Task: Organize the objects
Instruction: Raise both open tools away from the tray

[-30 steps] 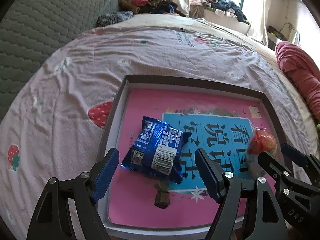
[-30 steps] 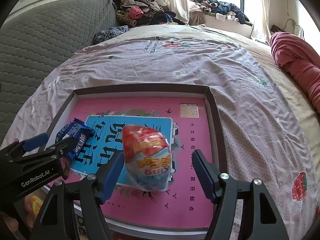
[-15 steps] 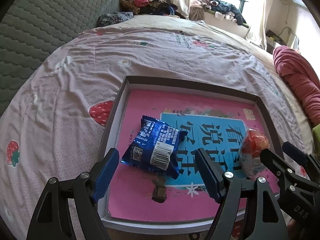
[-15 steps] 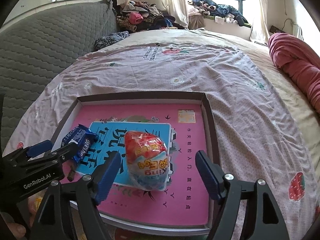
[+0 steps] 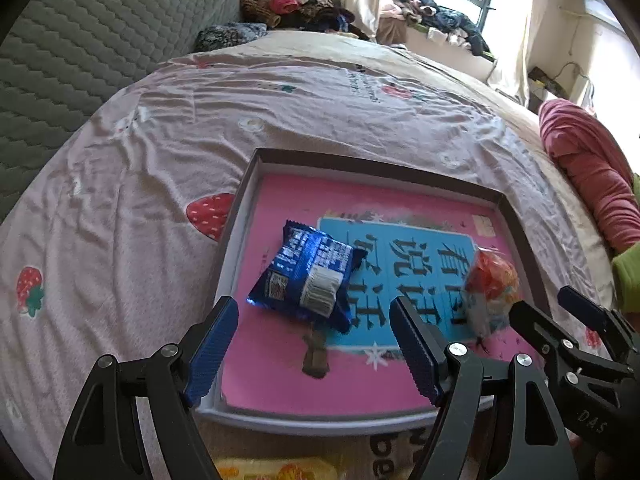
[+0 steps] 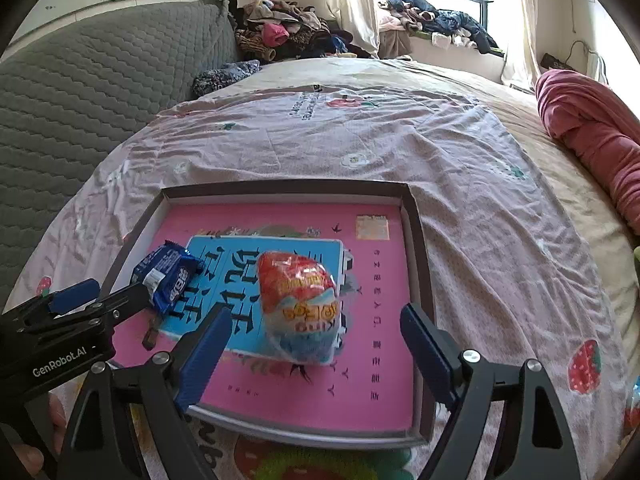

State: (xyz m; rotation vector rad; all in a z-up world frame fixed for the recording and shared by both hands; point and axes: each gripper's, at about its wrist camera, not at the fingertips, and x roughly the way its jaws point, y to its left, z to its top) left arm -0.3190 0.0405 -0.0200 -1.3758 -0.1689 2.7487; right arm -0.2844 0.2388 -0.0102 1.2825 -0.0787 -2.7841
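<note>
Both snacks lie inside the shallow pink-lined cardboard box [image 6: 418,240] on the bed, gathered for tidiness: the left gripper [image 5: 314,344] stands wide before the blue foil snack packet [image 5: 306,276], and the right gripper [image 6: 316,344] is opening, clear of the red-and-blue plastic-wrapped egg [image 6: 298,304].

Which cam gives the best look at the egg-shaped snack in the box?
Right wrist: the egg-shaped snack sits centred and whole, ahead of the opening right gripper, untouched. Left wrist shows it off to the right, partly hidden by that gripper.

A bed [image 6: 400,148] under a pink strawberry-print sheet [image 5: 140,184] carries a shallow box tray [image 6: 418,240] near its front edge; a rolled red blanket [image 6: 592,132] lies at far right.
</note>
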